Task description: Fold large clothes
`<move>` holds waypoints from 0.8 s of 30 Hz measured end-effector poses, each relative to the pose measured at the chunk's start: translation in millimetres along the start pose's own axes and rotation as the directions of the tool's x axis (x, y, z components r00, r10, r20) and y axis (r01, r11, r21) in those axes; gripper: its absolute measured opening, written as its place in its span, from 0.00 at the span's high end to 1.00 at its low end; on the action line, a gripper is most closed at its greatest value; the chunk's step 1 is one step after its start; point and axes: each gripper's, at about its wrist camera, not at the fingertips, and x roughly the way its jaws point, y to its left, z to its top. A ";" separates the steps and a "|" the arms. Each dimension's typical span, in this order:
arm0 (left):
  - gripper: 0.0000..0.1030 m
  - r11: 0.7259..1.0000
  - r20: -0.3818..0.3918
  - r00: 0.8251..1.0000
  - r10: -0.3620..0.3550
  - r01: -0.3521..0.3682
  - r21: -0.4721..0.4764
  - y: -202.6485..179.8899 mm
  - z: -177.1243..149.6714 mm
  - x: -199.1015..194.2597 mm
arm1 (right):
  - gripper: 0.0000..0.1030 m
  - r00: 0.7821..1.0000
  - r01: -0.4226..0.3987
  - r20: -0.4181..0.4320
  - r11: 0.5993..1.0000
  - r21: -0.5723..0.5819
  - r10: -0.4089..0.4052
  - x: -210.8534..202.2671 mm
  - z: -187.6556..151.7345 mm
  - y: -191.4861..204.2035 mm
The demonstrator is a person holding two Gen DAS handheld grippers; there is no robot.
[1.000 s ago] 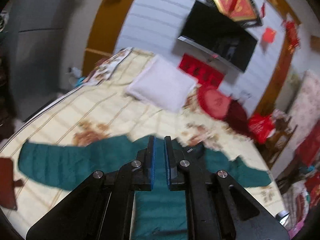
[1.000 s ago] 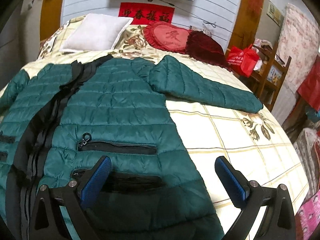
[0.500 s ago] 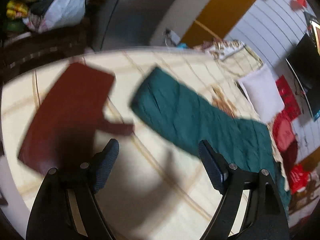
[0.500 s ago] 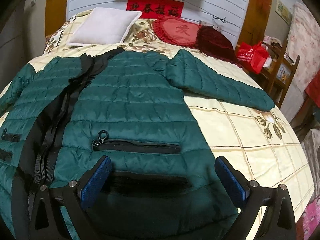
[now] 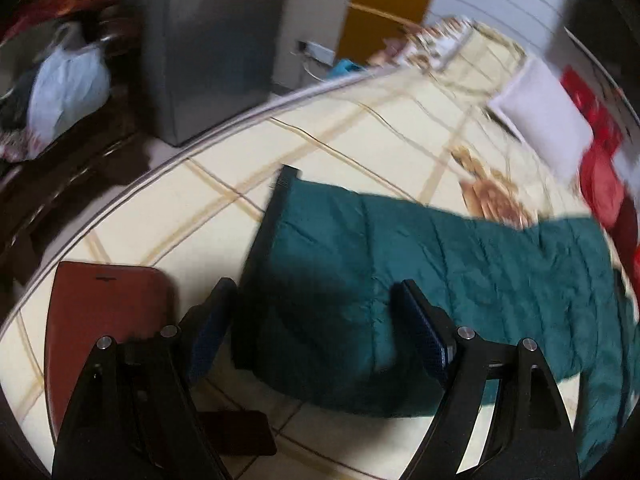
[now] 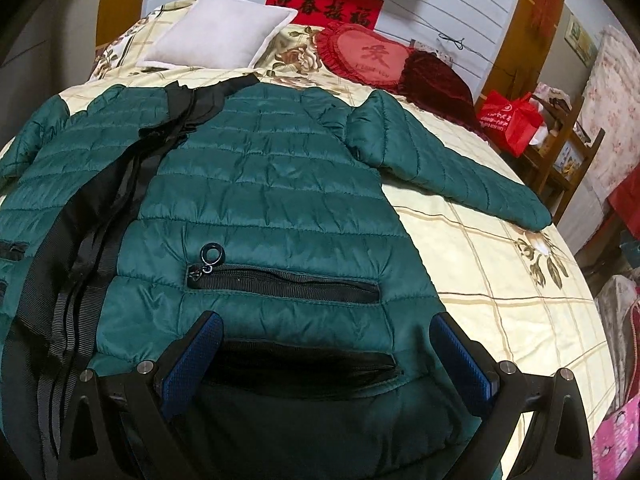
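A dark green quilted jacket (image 6: 272,184) lies spread front-up on the bed, with a black zipper band (image 6: 100,216) down its middle and a zipped pocket (image 6: 284,280). Its right sleeve (image 6: 452,168) stretches out to the right. My right gripper (image 6: 326,356) is open just above the jacket's hem. In the left wrist view the left sleeve (image 5: 380,276) lies flat, its black cuff (image 5: 260,240) at the near end. My left gripper (image 5: 316,320) is open, its fingers straddling the sleeve near the cuff.
A brown wallet-like case (image 5: 104,320) lies on the bed left of the sleeve. A white pillow (image 6: 220,32), red heart cushion (image 6: 368,56) and dark red cushion (image 6: 436,80) sit at the head. The bed edge (image 5: 120,196) is close on the left. A red bag (image 6: 508,120) stands right.
My left gripper opened and swung from the jacket body to the left sleeve's cuff end. My right gripper moved slightly forward over the hem and stayed open.
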 end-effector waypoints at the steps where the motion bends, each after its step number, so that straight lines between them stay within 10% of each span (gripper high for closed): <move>1: 0.37 1.000 0.010 1.000 0.004 -0.004 0.012 -1.5 -1.1 -1.9 | 0.00 1.000 0.002 -0.001 1.000 -0.001 -0.002 0.5 0.1 0.4; 2: 0.61 1.000 0.019 1.000 0.014 -0.014 0.023 -2.9 -2.4 -3.2 | 0.00 1.000 0.003 -0.001 1.000 -0.002 -0.003 1.1 0.3 0.9; 5: 0.92 1.000 0.034 0.999 -0.017 0.016 0.022 -4.1 -3.4 -7.9 | 0.00 1.000 0.008 -0.006 1.000 -0.003 -0.008 3.2 1.7 2.9; 12: 0.96 0.988 0.128 0.980 -0.150 0.152 0.000 -31.2 13.3 -59.0 | 0.00 1.000 0.007 -0.008 1.000 -0.001 -0.007 3.1 2.7 4.0; 24: 0.96 0.863 0.178 0.847 -0.501 0.473 0.178 -214.2 14.3 -167.0 | 0.00 1.000 -0.012 0.029 0.998 0.069 0.010 -13.4 -2.5 -23.1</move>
